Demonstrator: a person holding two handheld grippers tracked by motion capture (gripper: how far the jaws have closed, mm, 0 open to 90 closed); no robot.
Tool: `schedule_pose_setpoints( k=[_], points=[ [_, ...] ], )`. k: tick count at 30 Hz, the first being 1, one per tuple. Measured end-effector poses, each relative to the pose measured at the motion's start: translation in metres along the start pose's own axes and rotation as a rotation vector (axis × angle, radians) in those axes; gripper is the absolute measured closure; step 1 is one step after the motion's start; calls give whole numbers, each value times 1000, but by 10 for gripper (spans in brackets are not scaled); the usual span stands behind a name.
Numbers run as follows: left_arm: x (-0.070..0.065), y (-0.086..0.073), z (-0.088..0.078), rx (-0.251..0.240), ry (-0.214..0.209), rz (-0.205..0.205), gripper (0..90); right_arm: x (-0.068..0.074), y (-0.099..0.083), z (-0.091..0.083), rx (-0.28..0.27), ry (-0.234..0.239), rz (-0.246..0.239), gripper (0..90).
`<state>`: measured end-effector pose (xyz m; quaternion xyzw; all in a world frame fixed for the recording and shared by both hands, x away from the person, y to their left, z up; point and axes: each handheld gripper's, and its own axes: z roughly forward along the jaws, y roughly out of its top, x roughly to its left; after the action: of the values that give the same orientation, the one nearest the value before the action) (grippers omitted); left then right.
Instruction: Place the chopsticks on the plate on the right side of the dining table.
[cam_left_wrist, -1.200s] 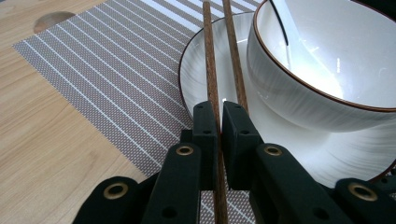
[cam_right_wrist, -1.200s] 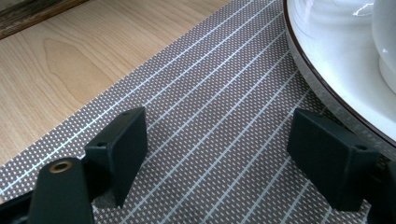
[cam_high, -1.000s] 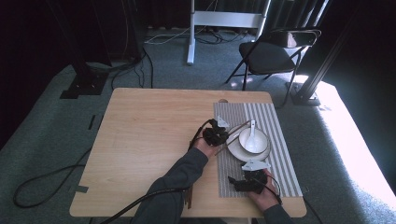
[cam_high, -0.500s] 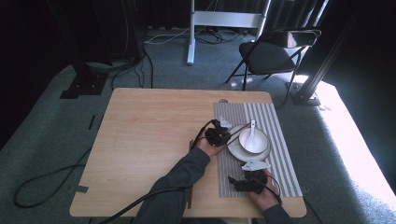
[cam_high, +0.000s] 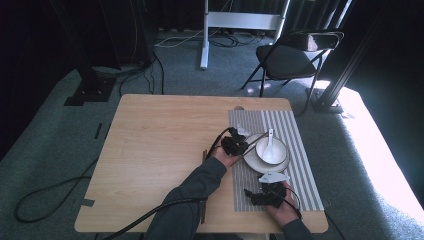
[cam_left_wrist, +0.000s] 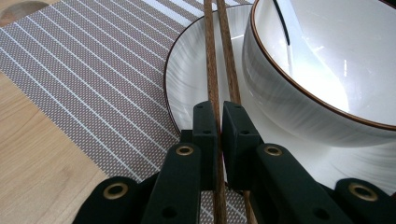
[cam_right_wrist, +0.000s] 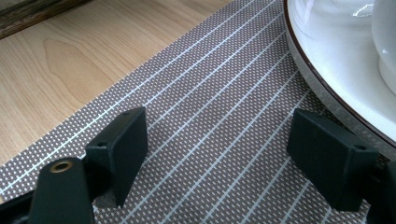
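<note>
While the left tongs (cam_left_wrist: 218, 116) pinch a pair of chopsticks (cam_left_wrist: 215, 56), the sticks' long axis runs straight ahead over the plate (cam_left_wrist: 196, 79) rim, beside the bowl (cam_left_wrist: 327, 70) (spoon inside); right tongs (cam_right_wrist: 217, 154) rest spread over the placemat (cam_right_wrist: 205, 84), nearer the surface's front edge.

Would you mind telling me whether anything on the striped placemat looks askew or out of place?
The pair of brown wooden chopsticks lies across the white brown-rimmed plate beside the white bowl, clamped in the left gripper. Nothing spilled or broken.
</note>
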<state>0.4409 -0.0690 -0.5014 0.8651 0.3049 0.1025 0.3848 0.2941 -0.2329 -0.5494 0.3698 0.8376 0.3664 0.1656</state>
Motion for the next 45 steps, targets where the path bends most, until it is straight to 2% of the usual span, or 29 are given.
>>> schedule_pose_setpoints(
  k=[12,45],
  points=[
    [2,2,3,-1,-10,-14,848,0,0,0,0,0,0,198],
    [0,3,9,-9,-42,-20,843,0,0,0,0,0,0,199]
  ],
)
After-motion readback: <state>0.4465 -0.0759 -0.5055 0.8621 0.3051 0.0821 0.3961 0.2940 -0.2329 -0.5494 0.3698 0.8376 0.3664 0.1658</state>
